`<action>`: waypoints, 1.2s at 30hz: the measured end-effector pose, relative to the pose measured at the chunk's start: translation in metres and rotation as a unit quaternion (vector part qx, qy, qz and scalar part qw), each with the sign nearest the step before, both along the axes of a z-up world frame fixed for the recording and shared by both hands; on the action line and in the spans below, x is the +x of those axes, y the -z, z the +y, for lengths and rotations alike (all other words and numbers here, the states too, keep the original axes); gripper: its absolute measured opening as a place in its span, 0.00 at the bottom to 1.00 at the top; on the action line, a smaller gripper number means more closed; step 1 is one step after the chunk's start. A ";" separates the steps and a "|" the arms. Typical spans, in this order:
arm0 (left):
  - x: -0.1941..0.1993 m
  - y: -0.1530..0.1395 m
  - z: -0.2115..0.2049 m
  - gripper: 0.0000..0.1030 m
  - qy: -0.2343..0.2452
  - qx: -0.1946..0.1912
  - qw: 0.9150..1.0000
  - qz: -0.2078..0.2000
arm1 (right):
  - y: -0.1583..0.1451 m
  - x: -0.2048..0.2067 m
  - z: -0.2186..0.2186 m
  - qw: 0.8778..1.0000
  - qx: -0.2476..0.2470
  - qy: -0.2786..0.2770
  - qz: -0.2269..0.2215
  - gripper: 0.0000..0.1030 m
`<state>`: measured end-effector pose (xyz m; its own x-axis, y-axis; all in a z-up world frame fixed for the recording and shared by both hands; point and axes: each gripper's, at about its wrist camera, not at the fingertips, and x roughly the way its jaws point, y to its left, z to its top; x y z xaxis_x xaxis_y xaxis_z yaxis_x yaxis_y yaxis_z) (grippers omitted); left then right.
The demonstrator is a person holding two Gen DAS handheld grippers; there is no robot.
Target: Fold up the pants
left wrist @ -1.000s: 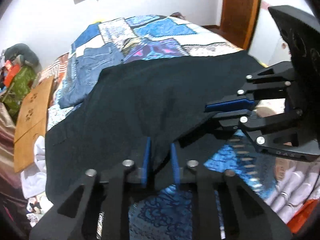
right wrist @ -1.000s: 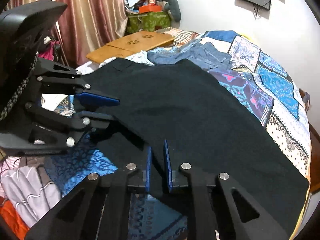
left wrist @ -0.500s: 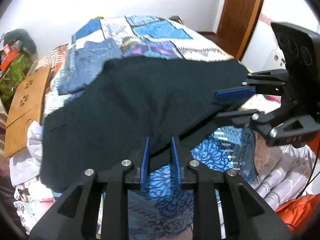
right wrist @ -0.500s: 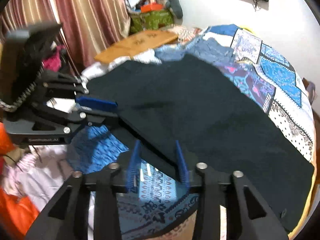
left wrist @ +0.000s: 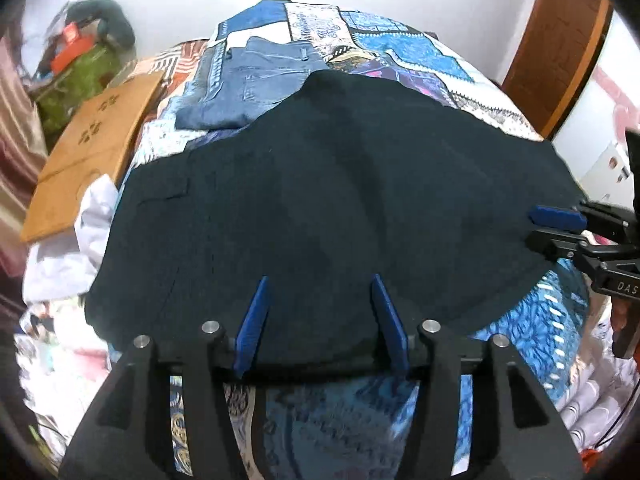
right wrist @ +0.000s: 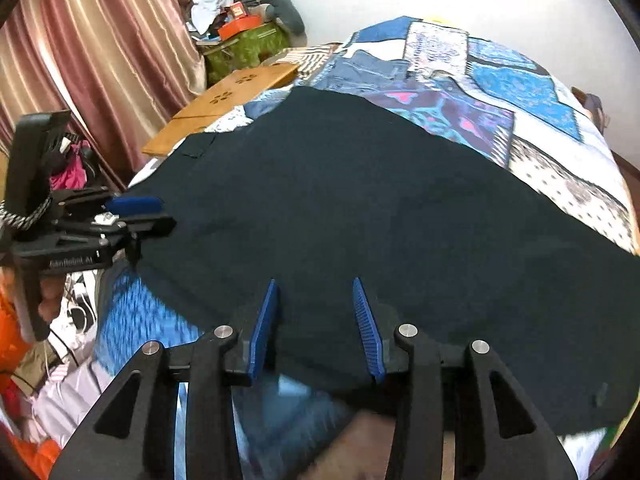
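Dark navy pants (left wrist: 340, 200) lie spread flat across the patchwork bed, also in the right wrist view (right wrist: 380, 200). My left gripper (left wrist: 320, 280) is open, its blue pads wide apart over the pants' near edge, holding nothing. My right gripper (right wrist: 316, 282) is open too, above the near edge. The right gripper shows at the right edge of the left wrist view (left wrist: 556, 226). The left gripper shows at the left of the right wrist view (right wrist: 144, 214).
Blue jeans (left wrist: 256, 88) lie beyond the pants on the quilt (right wrist: 520, 92). A wooden board (left wrist: 92, 148) rests at the bed's left side by curtains (right wrist: 100, 48). A green bag with clutter (right wrist: 248, 44) stands against the wall. A wooden door (left wrist: 560, 40) stands at right.
Both grippers let go of the pants' edge and opened wide. The lifted edge has dropped flat onto the bed, and the two grippers have moved apart.
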<state>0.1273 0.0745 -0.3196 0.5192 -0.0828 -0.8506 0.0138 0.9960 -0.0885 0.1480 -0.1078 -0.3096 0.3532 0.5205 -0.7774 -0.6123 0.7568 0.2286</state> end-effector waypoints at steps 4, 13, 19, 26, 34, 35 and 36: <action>-0.006 -0.002 0.003 0.53 -0.006 -0.005 1.000 0.009 | -0.004 -0.010 -0.023 1.000 0.008 0.021 0.007 0.35; 0.014 -0.042 -0.018 0.53 0.009 0.022 1.000 -0.013 | -0.022 -0.017 -0.079 0.994 0.024 0.104 -0.009 0.53; 0.050 -0.053 -0.067 0.57 0.049 0.024 0.998 -0.026 | -0.021 -0.026 -0.154 0.976 0.037 0.213 -0.007 0.53; 0.083 -0.023 -0.141 0.57 0.109 0.030 0.993 0.018 | 0.001 -0.035 -0.224 0.947 0.061 0.313 0.024 0.58; 0.099 0.004 -0.206 0.67 0.158 0.052 0.986 0.033 | 0.025 -0.030 -0.265 0.915 0.101 0.389 0.047 0.63; 0.102 0.005 -0.209 0.67 0.158 0.047 0.986 0.036 | 0.030 -0.028 -0.268 0.913 0.105 0.390 0.053 0.63; 0.105 0.006 -0.211 0.71 0.159 0.041 0.986 0.040 | 0.034 -0.025 -0.269 0.912 0.107 0.392 0.058 0.63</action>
